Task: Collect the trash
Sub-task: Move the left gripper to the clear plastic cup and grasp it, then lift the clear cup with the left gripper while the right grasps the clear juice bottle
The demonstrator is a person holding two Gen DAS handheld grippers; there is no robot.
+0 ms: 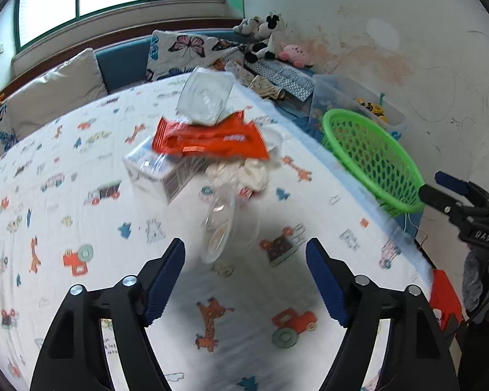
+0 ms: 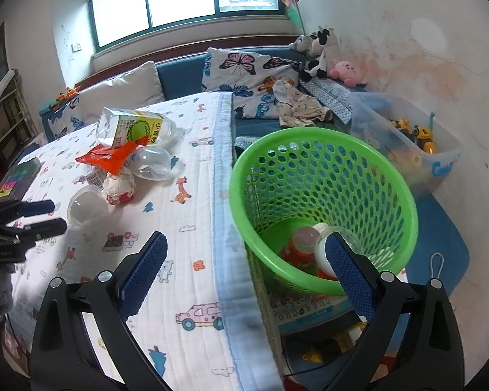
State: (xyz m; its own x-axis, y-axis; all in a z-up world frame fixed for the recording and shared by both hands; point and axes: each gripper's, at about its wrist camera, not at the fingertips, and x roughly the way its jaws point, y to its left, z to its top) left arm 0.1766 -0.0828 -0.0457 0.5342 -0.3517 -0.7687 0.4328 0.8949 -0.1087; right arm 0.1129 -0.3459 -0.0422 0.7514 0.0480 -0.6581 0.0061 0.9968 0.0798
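Note:
A pile of trash lies on the printed bed cover [image 1: 81, 228]: an orange wrapper [image 1: 208, 140], a white carton [image 1: 153, 172], a clear bottle [image 1: 205, 97], crumpled paper [image 1: 244, 172] and a clear plastic cup [image 1: 220, 224]. My left gripper [image 1: 244, 254] is open and empty, just short of the cup. A green basket [image 2: 326, 202] stands beside the bed and holds an orange cup and a white lid [image 2: 309, 247]. My right gripper [image 2: 244, 251] is open and empty, above the basket's near rim. The pile also shows in the right wrist view [image 2: 127, 150].
A clear bin of toys [image 2: 407, 137] stands behind the basket by the wall. Butterfly pillows [image 2: 247, 78] and plush toys [image 2: 322, 52] lie at the bed's head. A dark box [image 2: 16, 179] lies on the cover's far left.

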